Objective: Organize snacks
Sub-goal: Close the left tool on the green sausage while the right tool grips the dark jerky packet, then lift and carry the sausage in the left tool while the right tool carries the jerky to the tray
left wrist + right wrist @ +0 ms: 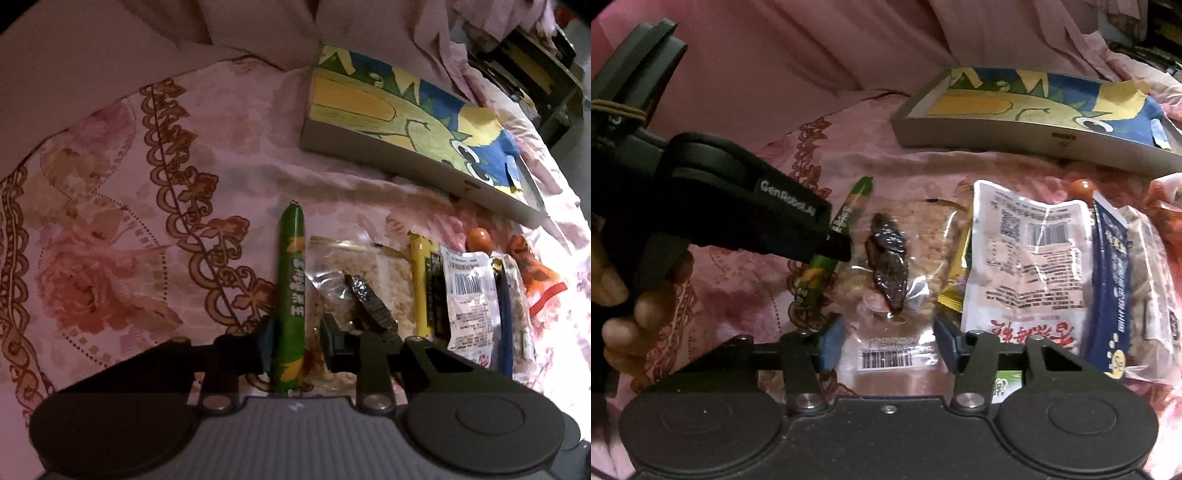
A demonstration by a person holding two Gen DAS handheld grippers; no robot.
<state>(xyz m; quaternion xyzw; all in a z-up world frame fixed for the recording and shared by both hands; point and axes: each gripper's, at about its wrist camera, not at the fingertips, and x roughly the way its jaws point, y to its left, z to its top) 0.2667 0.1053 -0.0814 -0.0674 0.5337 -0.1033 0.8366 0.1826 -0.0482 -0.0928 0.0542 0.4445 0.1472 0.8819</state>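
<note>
Barely started: left hand-held gripper (293, 347) pinching the green stick snack (292, 288), right hand-held gripper (888, 341) spread over the clear packet (886, 295), the other snacks unsorted beside the box (369, 147).

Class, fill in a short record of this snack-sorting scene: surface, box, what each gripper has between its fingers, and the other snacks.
surface: floral pink cloth
box: flat cartoon-printed box, lying behind the snacks
left gripper: fingers around the green stick snack
right gripper: fingers astride the clear packet with a dark piece on it
other snacks: yellow packet, white barcode packet, blue-edged bag, orange wrappers
</note>
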